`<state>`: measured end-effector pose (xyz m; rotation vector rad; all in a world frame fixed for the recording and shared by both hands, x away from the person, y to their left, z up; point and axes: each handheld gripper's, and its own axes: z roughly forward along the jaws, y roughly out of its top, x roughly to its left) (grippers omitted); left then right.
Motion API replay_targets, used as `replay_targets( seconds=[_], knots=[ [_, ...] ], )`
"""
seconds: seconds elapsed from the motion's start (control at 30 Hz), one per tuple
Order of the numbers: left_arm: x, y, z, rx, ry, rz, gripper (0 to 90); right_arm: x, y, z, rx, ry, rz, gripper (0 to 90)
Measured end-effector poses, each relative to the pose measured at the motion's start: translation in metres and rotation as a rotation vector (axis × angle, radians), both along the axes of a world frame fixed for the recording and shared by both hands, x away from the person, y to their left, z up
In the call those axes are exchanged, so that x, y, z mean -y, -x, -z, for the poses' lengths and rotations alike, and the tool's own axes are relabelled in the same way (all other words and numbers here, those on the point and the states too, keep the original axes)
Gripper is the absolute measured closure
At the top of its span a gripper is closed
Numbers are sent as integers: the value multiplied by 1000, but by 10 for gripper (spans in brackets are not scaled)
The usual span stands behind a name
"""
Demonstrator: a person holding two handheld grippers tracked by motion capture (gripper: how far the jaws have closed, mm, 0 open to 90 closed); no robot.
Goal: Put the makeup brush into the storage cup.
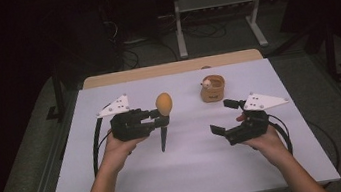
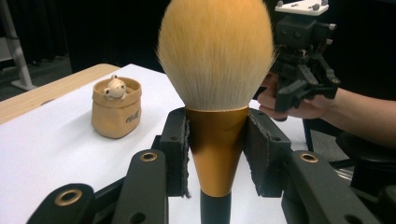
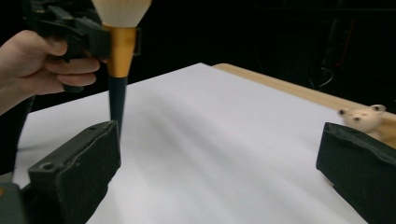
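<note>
A makeup brush (image 1: 163,113) with a fluffy tan head, gold ferrule and dark handle stands upright, bristles up. My left gripper (image 1: 157,118) is shut on its gold ferrule (image 2: 217,149), both pads pressing it from the sides. The handle hangs down toward the white tabletop (image 1: 188,164). My right gripper (image 1: 224,116) sits to the right with its jaws wide apart and nothing between them. In the right gripper view the brush (image 3: 119,51) and the left hand are at the upper left.
A small tan pouch-shaped holder (image 1: 212,89) with a little bear figure (image 2: 114,87) in it stands at the back of the table, between the two grippers. A wooden strip (image 1: 169,69) runs along the far table edge. Cables trail from both grippers.
</note>
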<state>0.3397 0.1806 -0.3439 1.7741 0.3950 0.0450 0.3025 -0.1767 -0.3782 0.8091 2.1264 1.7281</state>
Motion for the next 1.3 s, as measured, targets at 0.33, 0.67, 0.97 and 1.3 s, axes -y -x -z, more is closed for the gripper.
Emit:
replay_targets(
  seconds=[0.33,0.67,0.97,1.3],
  knots=[
    [11,3,5,-2,15,14,625,-15,4,5,-17,-1,-54,2],
    [23,7,7,3,42,27,625,-32,8,8,-30,0,-102,59],
    [31,11,9,2,45,38,625,-42,11,11,-55,-13,-128,131],
    [43,15,11,8,43,51,625,-53,12,13,-83,-31,-150,189]
  ],
)
